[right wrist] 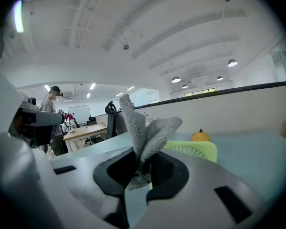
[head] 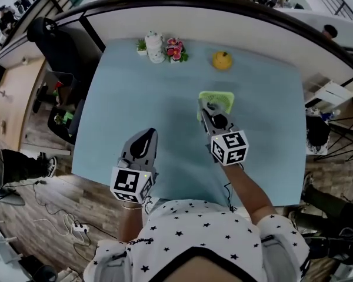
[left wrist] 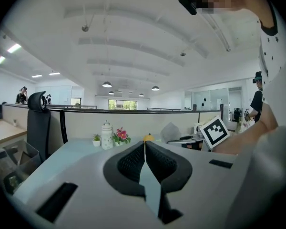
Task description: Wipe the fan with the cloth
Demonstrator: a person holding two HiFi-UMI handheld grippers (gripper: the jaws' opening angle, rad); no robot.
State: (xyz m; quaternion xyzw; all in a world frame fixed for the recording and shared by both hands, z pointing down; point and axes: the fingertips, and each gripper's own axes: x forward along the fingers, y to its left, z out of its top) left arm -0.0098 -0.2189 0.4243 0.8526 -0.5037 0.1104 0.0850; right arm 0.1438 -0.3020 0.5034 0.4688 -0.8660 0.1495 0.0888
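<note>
Cloth (right wrist: 149,128) in outstretched right hand-held gripper (right wrist: 143,157)

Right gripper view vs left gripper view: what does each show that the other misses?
Right only: grey cloth pinched in the right claw, green fan just behind it. Left only: left claw shut on nothing, white jar, pink flowers, the right gripper's marker cube. Both: orange fruit, pale blue table.
</note>
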